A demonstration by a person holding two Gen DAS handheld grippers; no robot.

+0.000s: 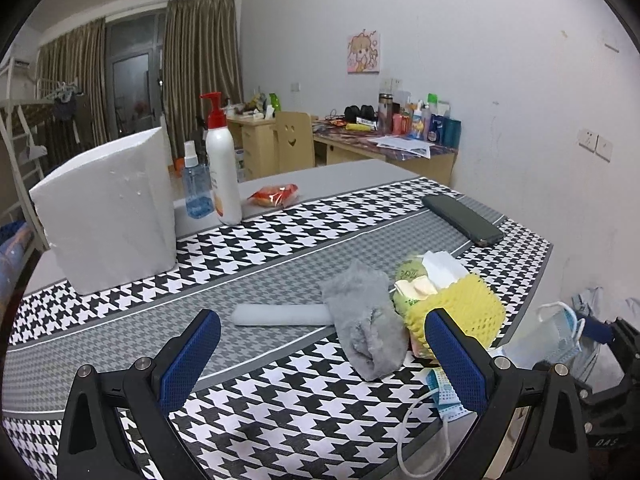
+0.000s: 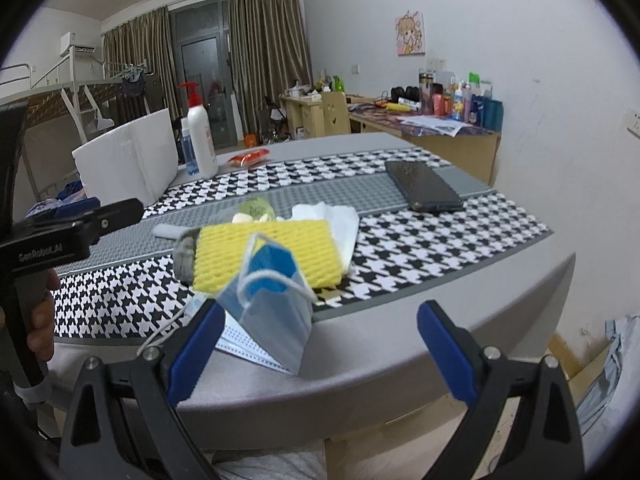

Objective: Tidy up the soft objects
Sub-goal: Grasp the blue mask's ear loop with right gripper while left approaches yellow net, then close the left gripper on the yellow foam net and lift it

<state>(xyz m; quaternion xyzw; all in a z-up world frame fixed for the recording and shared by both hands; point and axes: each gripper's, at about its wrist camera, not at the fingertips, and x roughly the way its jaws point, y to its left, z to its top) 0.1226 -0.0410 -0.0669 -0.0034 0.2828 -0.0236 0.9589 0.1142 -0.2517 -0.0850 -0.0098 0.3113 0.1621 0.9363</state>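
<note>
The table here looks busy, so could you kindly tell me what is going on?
A person holds a gripper in each hand over a table with a heap of soft things: a yellow foam net, a grey sock, tissues and face masks. Both the left gripper and the right gripper are open and hold nothing. Sorting seems not yet begun.

- In the right wrist view the grey fuzzy cloth is mostly hidden behind the yellow foam net.
- The green packet shows only its top above that net; its print is unreadable.
- The left gripper is cut by the left edge there.
- The far desk's bottles are too small to identify.
</note>
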